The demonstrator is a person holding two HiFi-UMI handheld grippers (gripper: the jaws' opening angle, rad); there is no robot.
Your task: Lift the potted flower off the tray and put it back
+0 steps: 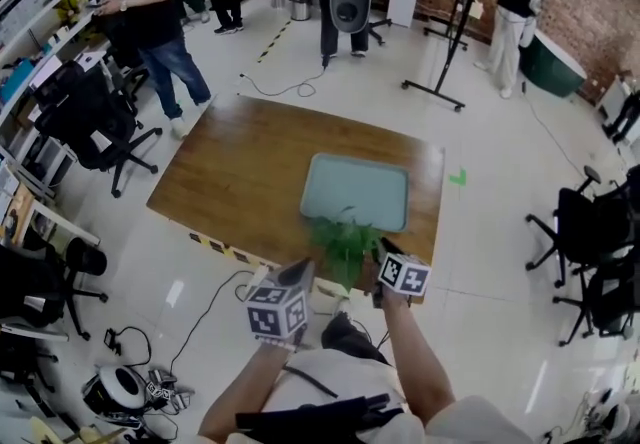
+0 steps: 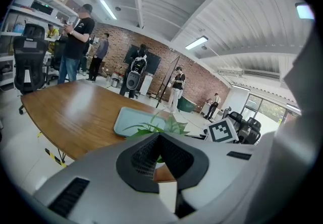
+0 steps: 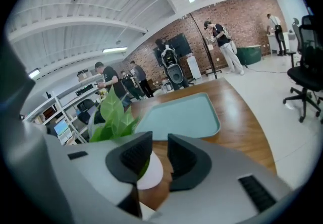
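My right hand-held gripper (image 3: 160, 147) hangs part open and empty, with the pot (image 3: 151, 173) just beside its left jaw. My left hand-held gripper (image 2: 160, 137) is pinched together on nothing. The flower (image 1: 345, 244) stands at the table's (image 1: 240, 162) near edge, and the tray (image 1: 330, 172) beyond it is bare. I judge the return is next: grip the pot and carry it forward.

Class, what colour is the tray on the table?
The tray is pale blue-green; the head view shows it best.
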